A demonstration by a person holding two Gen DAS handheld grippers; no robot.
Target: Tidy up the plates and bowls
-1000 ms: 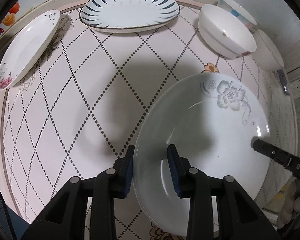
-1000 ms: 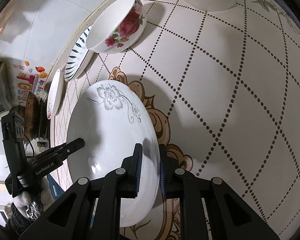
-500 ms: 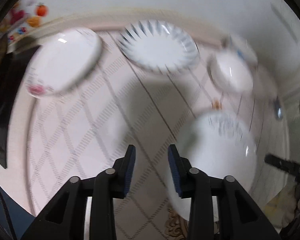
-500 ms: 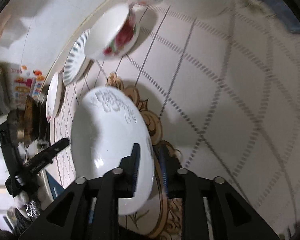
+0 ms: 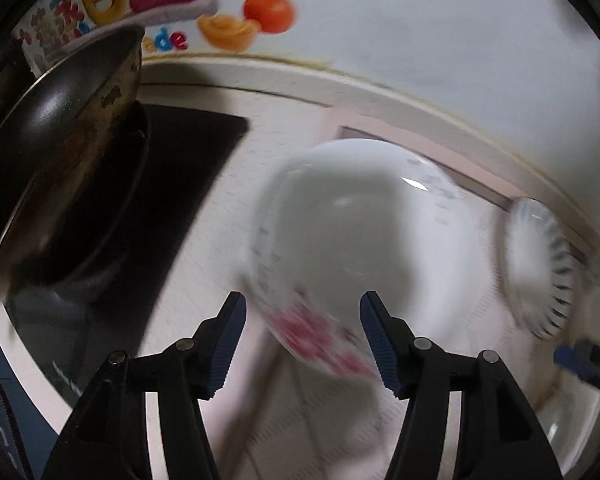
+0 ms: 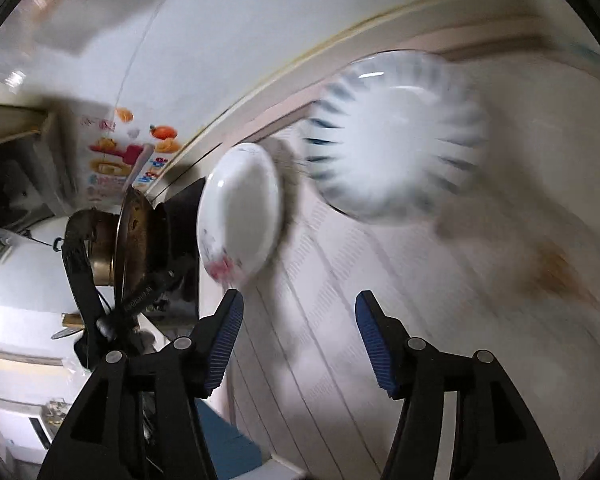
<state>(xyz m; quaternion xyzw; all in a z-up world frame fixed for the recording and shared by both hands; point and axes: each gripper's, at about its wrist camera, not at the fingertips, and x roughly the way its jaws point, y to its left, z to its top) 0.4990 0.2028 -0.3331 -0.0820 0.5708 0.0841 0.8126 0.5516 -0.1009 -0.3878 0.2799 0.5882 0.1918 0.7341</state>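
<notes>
Item: left gripper (image 5: 302,340), lower centre of the left wrist view. Jaws apart and opening, nothing pressed by the pads. The pink plate (image 5: 356,248), white with a blurred pink flower at its near rim, lies on the table (image 5: 228,216) at mid-frame, its near edge showing between and beyond the fingertips; contact cannot be told through the motion blur.

Item: right gripper (image 6: 298,340), lower centre of the right wrist view. Jaws apart and opening, empty; only patterned tabletop shows between them. The striped plate (image 6: 392,136), ringed with dark rim dashes, sits upper centre-right of that view, well apart from the fingers. The pink plate shows left of it, mid-frame.

Step in hand (judged): both claws reach for the next plates, left toward the pink one, right probably toward the striped one.

Handling notes (judged):
- Slow before contact; both views are smeared by speed.
- Take the near rim squarely between the pads, one pad over, one under.
- Glazed ware is slick; close firmly, lift level.
- Keep the left claw off the pan (image 5: 60,152) at the left of its view.

Count, as visible:
- Plates: two clear (pink, striped). A pale curved edge at the lower right of the left view may be a third; too blurred to tell.
- Bowls: none made out.
- Pans: one, dark, on a black stove (image 5: 188,152).
- Grippers: two.
- Wall sticker (image 5: 236,20): one cluster, upper left.
</notes>
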